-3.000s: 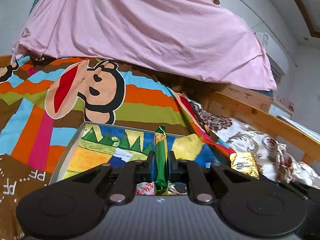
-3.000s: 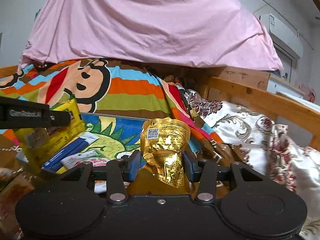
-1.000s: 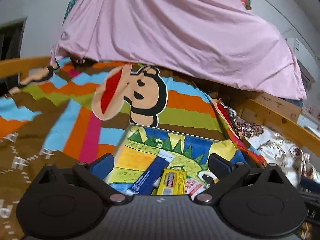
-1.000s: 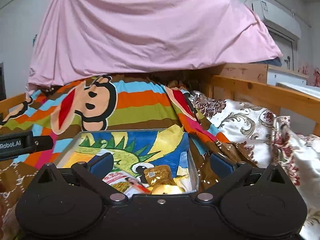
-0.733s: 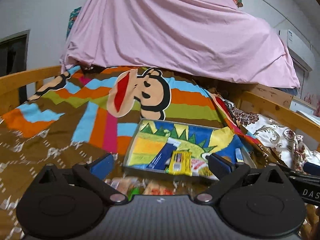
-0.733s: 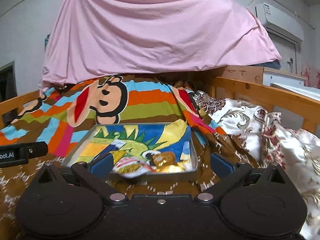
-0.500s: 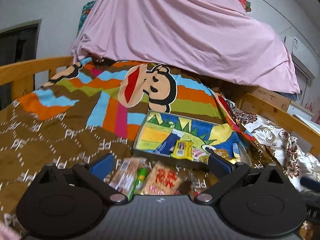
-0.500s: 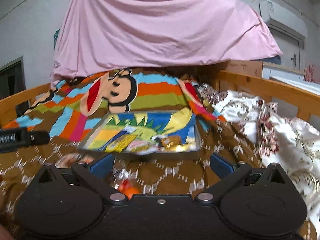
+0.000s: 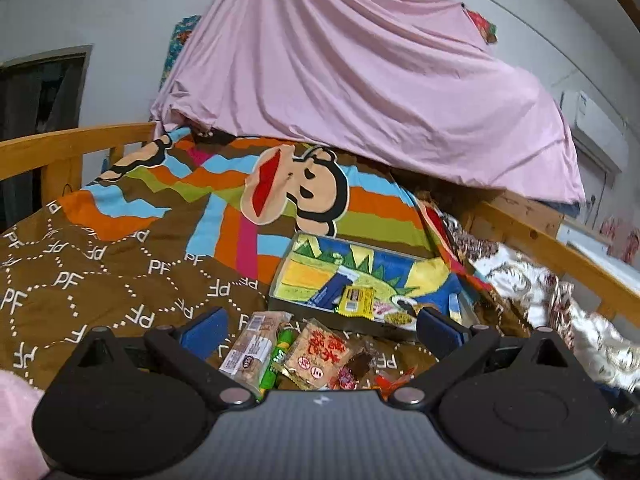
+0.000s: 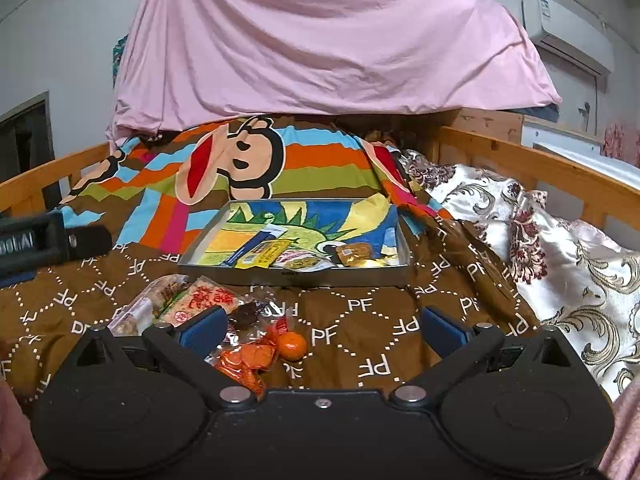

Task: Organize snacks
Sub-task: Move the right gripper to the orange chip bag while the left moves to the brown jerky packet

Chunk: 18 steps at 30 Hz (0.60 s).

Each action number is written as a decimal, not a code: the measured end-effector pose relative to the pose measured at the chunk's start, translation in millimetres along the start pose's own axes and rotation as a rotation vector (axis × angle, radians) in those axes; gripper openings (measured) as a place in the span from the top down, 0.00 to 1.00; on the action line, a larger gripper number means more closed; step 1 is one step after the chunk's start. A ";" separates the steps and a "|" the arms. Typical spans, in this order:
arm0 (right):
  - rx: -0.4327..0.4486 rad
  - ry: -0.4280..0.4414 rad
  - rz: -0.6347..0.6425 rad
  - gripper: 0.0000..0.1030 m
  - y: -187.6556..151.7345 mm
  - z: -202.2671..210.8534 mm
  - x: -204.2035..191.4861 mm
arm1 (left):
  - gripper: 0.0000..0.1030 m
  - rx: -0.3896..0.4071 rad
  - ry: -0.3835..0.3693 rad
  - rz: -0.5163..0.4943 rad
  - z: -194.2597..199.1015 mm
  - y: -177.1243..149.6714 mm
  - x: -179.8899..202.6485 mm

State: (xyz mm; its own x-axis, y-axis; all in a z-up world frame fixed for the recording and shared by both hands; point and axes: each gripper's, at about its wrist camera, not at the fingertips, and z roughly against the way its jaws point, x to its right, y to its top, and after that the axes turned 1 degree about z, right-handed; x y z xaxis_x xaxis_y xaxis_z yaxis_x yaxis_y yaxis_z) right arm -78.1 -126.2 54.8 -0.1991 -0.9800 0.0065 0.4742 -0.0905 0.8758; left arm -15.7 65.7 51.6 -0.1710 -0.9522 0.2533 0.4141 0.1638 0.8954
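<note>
Both hand-held grippers have pulled back from the tray (image 10: pixel 294 272) since three seconds ago, their green and gold packets let go. Left hand-held gripper (image 9: pixel 320 326) hangs with fingers spread wide and empty above loose snacks on the brown quilt (image 10: pixel 360 312): a biscuit pack (image 9: pixel 252 346), a green stick (image 9: pixel 278 356), a red-lettered cracker pack (image 9: pixel 316 354). Right hand-held gripper (image 10: pixel 322 326) is likewise spread and empty, orange packets (image 10: pixel 246 360) and a small orange (image 10: pixel 293 345) between its fingers. Beyond, the tray holds a yellow packet (image 10: pixel 266 254) and a gold one (image 10: pixel 354 253).
</note>
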 end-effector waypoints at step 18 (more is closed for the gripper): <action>-0.052 0.137 0.040 0.01 -4.1 -4.2 -23.3 | 0.01 -0.113 0.092 -0.020 -9.2 41.6 -5.3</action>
State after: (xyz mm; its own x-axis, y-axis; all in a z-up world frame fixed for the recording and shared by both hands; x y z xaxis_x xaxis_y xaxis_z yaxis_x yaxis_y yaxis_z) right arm -71.8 -103.7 48.9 -0.0621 -0.9977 -0.0282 0.5235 -0.0567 0.8501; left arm 10.7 75.2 84.1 -0.0992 -0.9754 0.1968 0.5102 0.1199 0.8516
